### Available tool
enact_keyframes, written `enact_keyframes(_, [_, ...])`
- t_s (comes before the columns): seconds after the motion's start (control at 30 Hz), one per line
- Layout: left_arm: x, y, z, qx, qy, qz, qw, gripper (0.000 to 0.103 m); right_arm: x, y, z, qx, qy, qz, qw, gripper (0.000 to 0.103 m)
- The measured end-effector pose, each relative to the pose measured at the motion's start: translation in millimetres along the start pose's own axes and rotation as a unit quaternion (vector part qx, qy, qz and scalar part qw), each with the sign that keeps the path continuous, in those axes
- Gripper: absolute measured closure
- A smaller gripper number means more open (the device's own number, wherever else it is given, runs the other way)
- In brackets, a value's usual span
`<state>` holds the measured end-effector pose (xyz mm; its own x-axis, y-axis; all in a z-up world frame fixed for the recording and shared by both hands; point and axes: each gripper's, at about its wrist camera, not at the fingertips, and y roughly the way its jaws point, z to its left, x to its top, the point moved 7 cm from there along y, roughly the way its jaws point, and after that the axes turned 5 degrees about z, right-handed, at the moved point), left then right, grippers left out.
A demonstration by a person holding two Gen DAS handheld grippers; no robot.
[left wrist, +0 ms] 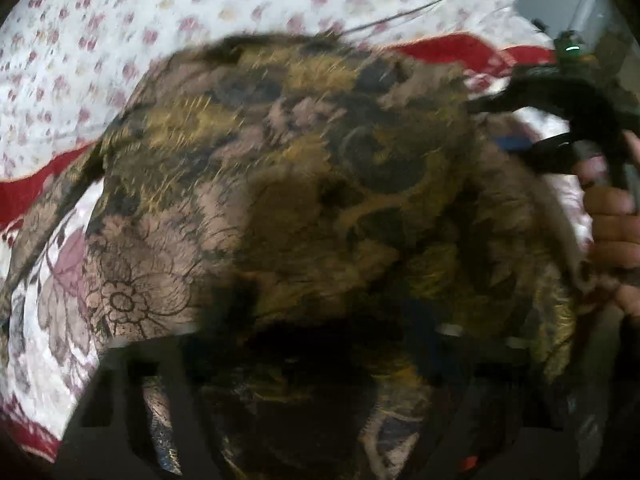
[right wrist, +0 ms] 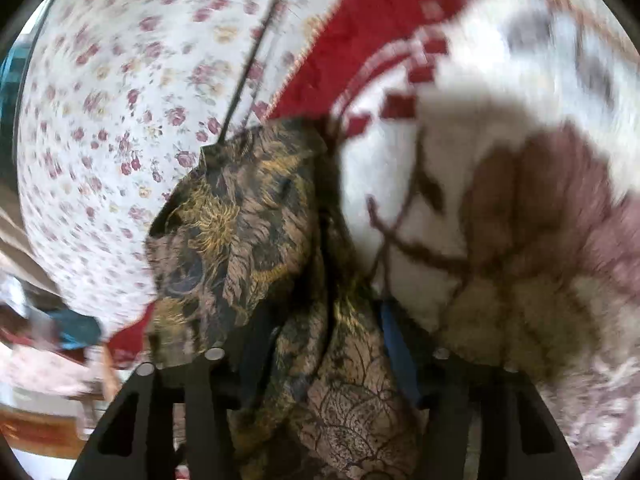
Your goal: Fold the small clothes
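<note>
Hanging between the two grippers, the patterned garment is a thin cloth with dark, gold and dusty-pink flowers, and it fills most of the left wrist view. It looks light and very soft — it sags and bunches wherever nothing supports it, so it will probably not keep a crease by itself.

The left gripper has cloth gathered between its fingers and appears closed on it, though the blur makes the exact contact hard to read. The right gripper also has a bunch of the garment passing between its fingers, and it seems to pinch this bunch; the rest of the cloth spreads forward and to the left of the fingers. A thin dark strap runs away from the garment's far corner.

Beyond and below both pairs of fingers lies the floral bedsheet, and a blanket with red border lies to the right of the right fingers.

As a judgement, the best hold is at edges or corners — a grip on a bunched middle would let the thin cloth slip and fold unevenly.
</note>
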<state>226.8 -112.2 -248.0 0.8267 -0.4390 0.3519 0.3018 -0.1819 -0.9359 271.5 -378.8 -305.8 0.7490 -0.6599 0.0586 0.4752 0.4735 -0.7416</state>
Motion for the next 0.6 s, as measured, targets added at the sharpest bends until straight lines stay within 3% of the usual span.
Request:
enact_keyframes(0.03, [0.5,1.2,7.5,0.003,-0.016,0.001,0.9999,0.072,2.3,-1.8,2.7,-0.002,-0.008,-0.003,1.000,0.051])
enact_keyframes(0.07, [2.0,-0.8,20.6,0.009,-0.039,-0.002,0.9992,0.091,1.2,-2.5,4.1,-0.005,-0.014,-0.004,1.000,0.051])
enact_keyframes(0.17, [3.3,-22.0,57.5,-0.037,-0.124,-0.029,0.9912,0.095,-4.4,-5.5,4.7,-0.005,-0.022,-0.001,1.000,0.061])
enact_keyframes(0.3, [-0.6,-57.7,98.5,-0.061,-0.202,-0.064,0.9754,0.097,-4.4,-7.4,13.3,-0.017,-0.037,-0.021,0.999,0.073])
enact_keyframes(0.47, [-29.7,-77.4,124.1,-0.041,-0.260,-0.092,0.9604,0.097,-20.4,-15.7,33.9,-0.022,-0.080,-0.031,0.996,0.074])
enact_keyframes(0.57, [-57.0,-46.4,122.2,-0.047,-0.258,-0.023,0.9646,0.096,-28.2,6.7,36.7,-0.020,-0.083,0.004,0.996,0.074])
enact_keyframes(0.6, [-62.5,-40.4,123.7,-0.052,-0.266,-0.012,0.9626,0.096,-27.7,13.1,36.5,-0.023,-0.080,0.009,0.996,0.074])
